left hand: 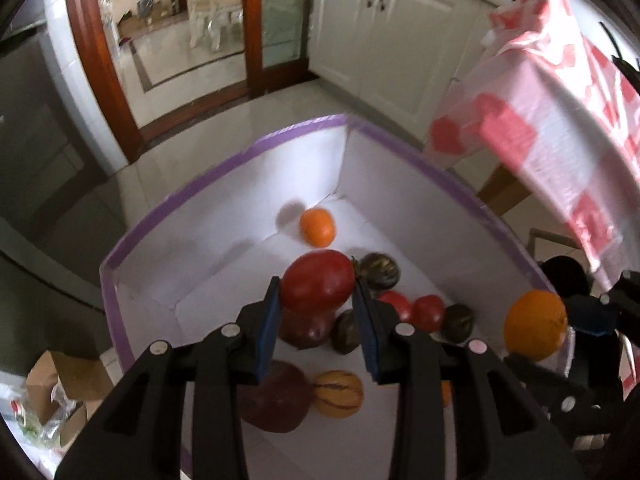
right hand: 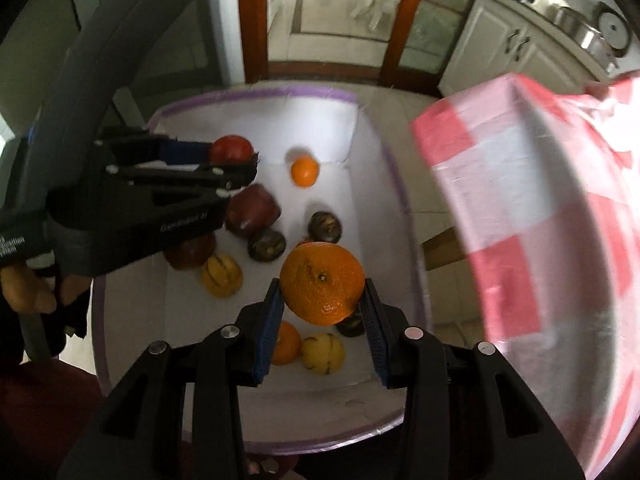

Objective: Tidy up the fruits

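We hold the left tongs [left hand: 316, 292] clenched on a red tomato [left hand: 317, 281], above the white box with purple rim [left hand: 176, 196]; we hold the right tongs [right hand: 323, 300] clenched on a large orange [right hand: 322, 282], likewise over the box interior; on the box floor lie a small orange [left hand: 317, 227], dark red apples [right hand: 252, 210], dark green striped fruits [right hand: 325, 227] and yellow striped fruits [right hand: 222, 275]; a red-and-white checked cloth [right hand: 532, 216] hangs just beside the box.
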